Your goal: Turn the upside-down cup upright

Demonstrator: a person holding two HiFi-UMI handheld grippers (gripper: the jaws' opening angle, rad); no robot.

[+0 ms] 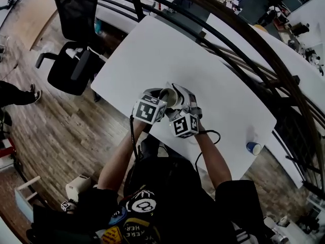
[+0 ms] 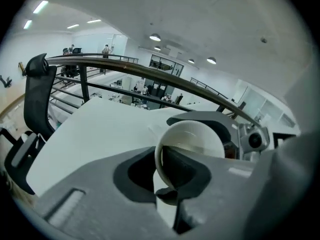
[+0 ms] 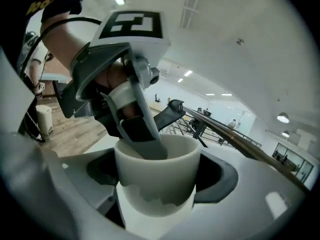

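Head view: a white table [image 1: 203,60] fills the middle, with a black office chair [image 1: 76,39] off its far left corner and a dark railing [image 1: 244,50] along its far side. A small blue-and-white roll [image 1: 253,147] sits well apart at the table's right edge. Nothing stands between the grippers and the cup [image 1: 168,96], which is held over the table's near part between the left gripper [image 1: 162,98] and the right gripper [image 1: 179,96]. Its dark mouth shows from above and leans leftward.

Left gripper view: the chair [image 2: 37,99] and railing [image 2: 150,74] lie beyond the table [image 2: 100,129]. The cup's [image 2: 192,136] round mouth faces this camera, so its axis runs roughly along the gripper's own line. The jaws stand only a little apart, straddling the cup's wall near the rim, one inside and one outside. A slit of table shows between them, and no firm pinch on the wall is visible. The right gripper's grey body [image 2: 235,129] crowds just behind the cup.

Right gripper view: the cup [image 3: 157,169] sits mouth up with its axis near vertical. The wide-set jaws are clamped on its two sides. One finger [image 3: 142,129] of the left gripper dips into the mouth against the far wall.
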